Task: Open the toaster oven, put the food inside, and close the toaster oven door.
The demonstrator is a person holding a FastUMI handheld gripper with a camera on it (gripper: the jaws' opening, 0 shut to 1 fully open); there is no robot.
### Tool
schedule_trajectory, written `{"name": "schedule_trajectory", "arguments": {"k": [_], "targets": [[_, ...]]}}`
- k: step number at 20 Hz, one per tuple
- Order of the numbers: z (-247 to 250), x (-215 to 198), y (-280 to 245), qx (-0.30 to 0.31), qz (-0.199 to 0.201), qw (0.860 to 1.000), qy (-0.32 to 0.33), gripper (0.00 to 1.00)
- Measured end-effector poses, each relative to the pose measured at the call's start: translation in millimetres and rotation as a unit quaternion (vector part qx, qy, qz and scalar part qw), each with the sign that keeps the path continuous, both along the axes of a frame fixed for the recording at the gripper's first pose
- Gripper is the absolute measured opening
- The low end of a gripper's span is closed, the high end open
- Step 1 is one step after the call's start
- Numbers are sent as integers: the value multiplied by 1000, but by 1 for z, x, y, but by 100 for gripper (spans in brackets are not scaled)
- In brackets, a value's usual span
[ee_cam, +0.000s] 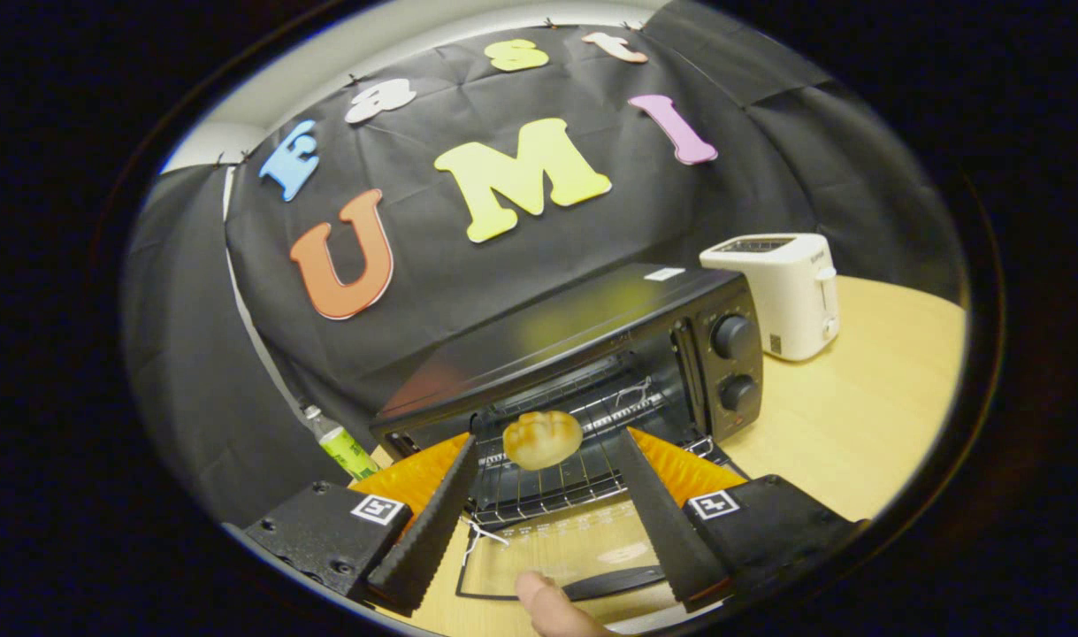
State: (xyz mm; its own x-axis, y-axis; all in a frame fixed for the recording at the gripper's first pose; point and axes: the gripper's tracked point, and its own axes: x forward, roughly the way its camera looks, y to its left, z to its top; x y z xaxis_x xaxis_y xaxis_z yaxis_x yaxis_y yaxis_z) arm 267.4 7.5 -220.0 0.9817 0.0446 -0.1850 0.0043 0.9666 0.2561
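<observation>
Bread roll [542, 439] — golden, toasted patches; gripper [547, 460] fingers spread, clear.

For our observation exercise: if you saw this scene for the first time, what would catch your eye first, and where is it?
The bun stands out first, on the wire rack of the open toaster oven, just ahead of the open gripper, between its fingertips and touching neither. Next comes the oven's glass door, folded down flat on the table, with a fingertip at its handle. A white toaster stands right of the oven.
</observation>
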Motion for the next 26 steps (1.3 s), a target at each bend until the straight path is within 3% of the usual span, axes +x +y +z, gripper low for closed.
{"name": "schedule_trajectory", "arguments": {"k": [6, 12, 26], "targets": [[33, -59, 0, -91, 6, 995, -32, 100], [61, -118, -8, -191, -8, 977, -93, 100], [46, -226, -10, -197, 18, 978, -69, 100]]}}
